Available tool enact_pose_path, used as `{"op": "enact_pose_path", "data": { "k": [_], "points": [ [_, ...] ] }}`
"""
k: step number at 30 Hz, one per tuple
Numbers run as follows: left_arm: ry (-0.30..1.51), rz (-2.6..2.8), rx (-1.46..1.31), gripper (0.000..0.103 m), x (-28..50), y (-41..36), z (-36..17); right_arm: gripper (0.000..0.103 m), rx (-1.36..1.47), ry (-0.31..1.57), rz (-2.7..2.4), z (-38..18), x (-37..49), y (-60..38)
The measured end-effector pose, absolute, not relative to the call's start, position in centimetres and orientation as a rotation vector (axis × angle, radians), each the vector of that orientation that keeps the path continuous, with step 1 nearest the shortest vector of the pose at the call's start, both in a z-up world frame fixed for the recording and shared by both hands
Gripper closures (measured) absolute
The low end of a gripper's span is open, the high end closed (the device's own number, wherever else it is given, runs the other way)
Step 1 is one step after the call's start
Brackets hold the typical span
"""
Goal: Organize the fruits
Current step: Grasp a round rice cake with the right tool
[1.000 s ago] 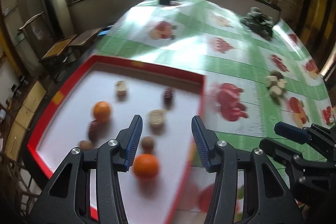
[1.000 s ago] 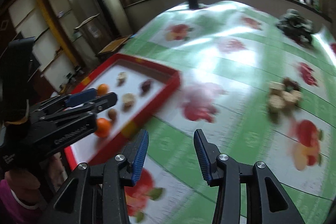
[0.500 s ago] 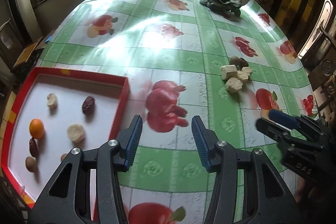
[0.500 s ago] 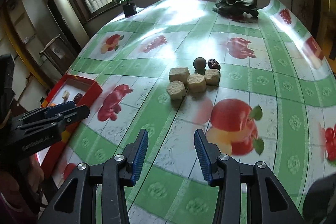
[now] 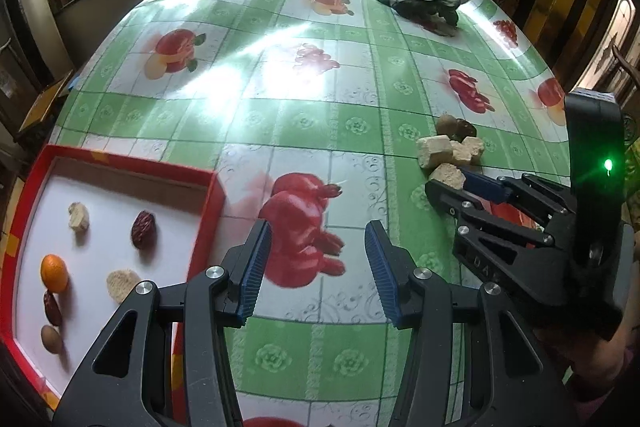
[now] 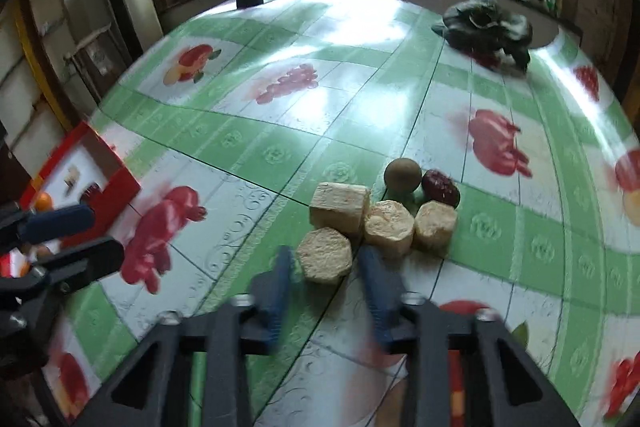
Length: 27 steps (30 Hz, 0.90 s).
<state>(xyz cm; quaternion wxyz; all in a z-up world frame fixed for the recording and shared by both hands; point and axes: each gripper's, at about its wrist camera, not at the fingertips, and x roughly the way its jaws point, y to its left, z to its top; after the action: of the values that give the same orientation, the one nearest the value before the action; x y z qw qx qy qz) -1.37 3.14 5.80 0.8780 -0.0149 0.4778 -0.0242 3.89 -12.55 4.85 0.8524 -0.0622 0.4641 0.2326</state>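
The right tool (image 6: 325, 269) is closing around the nearest pale hexagonal piece (image 6: 325, 254) of a small pile on the table (image 6: 280, 131); its blurred pads are not yet pressing it. The left tool (image 5: 316, 269) hangs part open and empty over the tablecloth, beside the red tray (image 5: 208, 211) holding an orange (image 5: 54, 273) and dates.

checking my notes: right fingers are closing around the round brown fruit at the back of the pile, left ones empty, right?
Not quite. In the right wrist view the right gripper is closing around the nearest pale chunk at the front of the pile, not the round brown fruit. The left gripper is indeed empty.
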Motion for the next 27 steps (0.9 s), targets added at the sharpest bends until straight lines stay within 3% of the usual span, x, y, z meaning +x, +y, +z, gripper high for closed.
{"op": "enact_pose_path", "data": {
  "k": [15,27],
  "points": [
    [1.099,-0.146,-0.105,0.055,6.4,-3.8,4.3,0.076,-0.006,1.003,0.453,5.2,1.5,-19.5],
    [1.12,-0.107,-0.127,0.05,8.6,-3.7,3.4,0.076,0.034,1.007,0.497,5.2,1.7,-20.0]
  ]
}}
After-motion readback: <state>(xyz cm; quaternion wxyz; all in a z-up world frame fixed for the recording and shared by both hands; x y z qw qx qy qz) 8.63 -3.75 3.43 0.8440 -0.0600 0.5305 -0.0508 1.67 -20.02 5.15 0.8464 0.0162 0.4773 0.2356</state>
